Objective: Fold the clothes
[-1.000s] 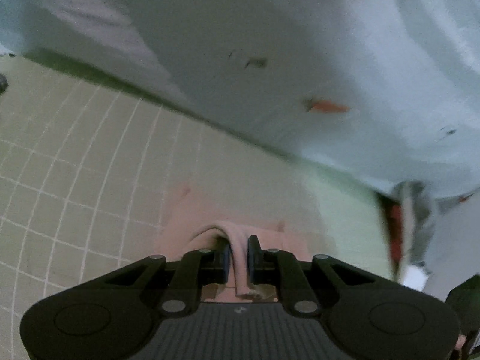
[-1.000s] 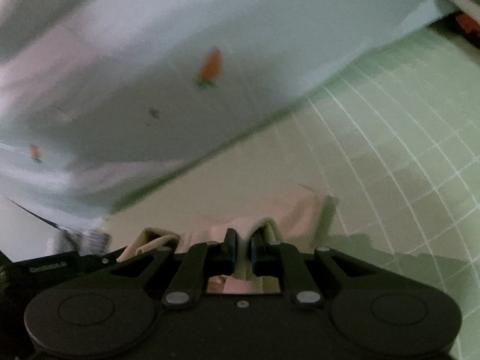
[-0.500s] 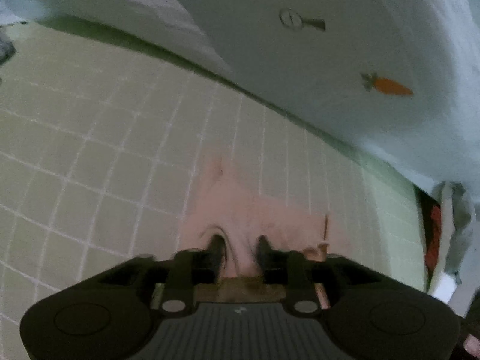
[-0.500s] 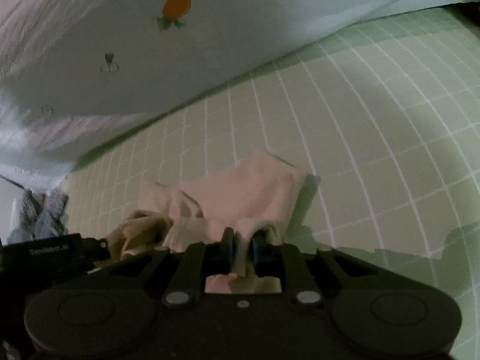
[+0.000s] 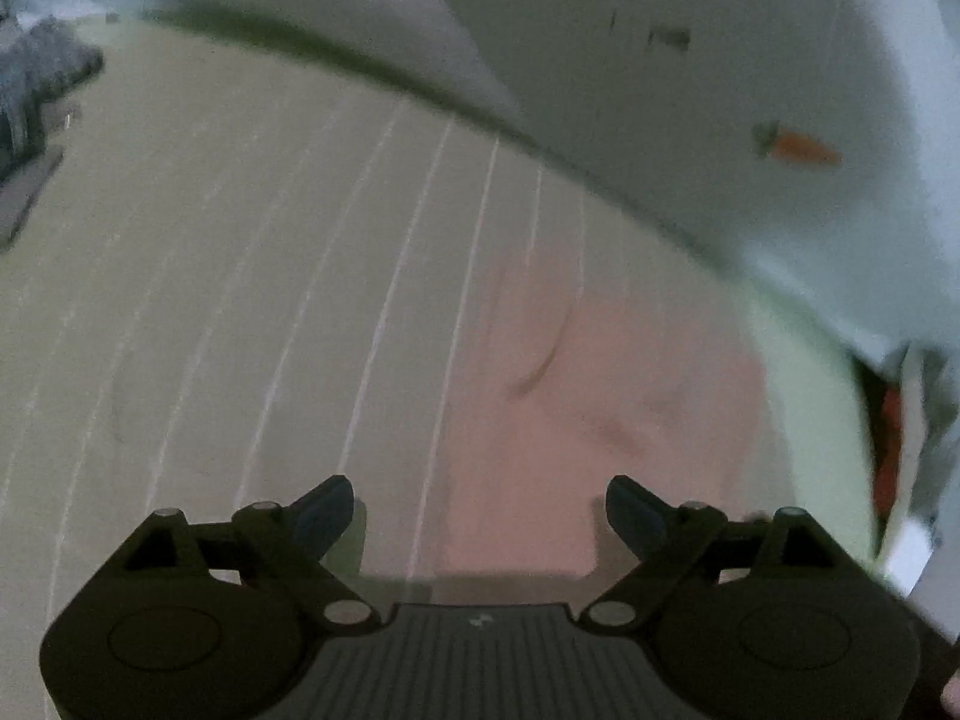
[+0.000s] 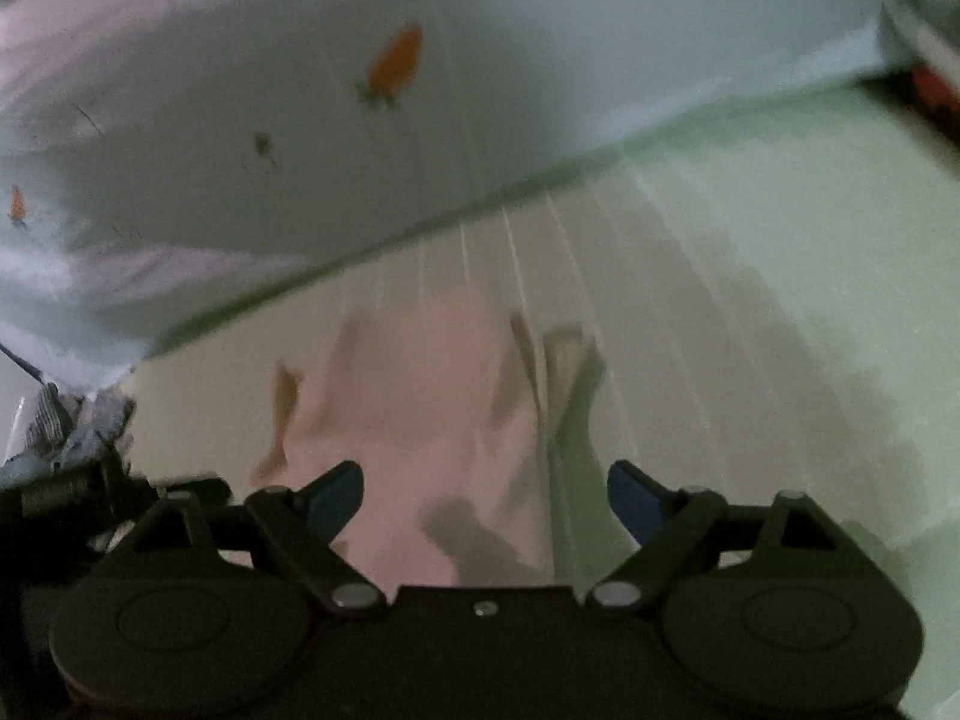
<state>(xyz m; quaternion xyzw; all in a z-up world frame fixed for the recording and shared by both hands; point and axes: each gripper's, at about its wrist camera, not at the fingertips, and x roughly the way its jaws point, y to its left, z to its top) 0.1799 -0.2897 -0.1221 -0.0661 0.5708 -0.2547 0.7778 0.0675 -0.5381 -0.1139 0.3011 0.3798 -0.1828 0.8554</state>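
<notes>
A pale pink garment (image 5: pixel 600 408) lies flat on the green gridded mat (image 5: pixel 240 300); it also shows in the right wrist view (image 6: pixel 420 408), with creases and a turned-up edge on its right side. My left gripper (image 5: pixel 480 510) is open and empty just above the garment's near left edge. My right gripper (image 6: pixel 486 498) is open and empty over the garment's near edge. Both frames are blurred.
A pale blue sheet with carrot prints (image 5: pixel 750 90) hangs along the mat's far edge, also in the right wrist view (image 6: pixel 360 90). Grey clothes (image 5: pixel 36 84) lie at the far left. A red and white item (image 5: pixel 894 438) sits at the right edge.
Both grippers were shut on folds of the pink garment; both have opened wide and let it go. The garment now lies flat on the mat.
</notes>
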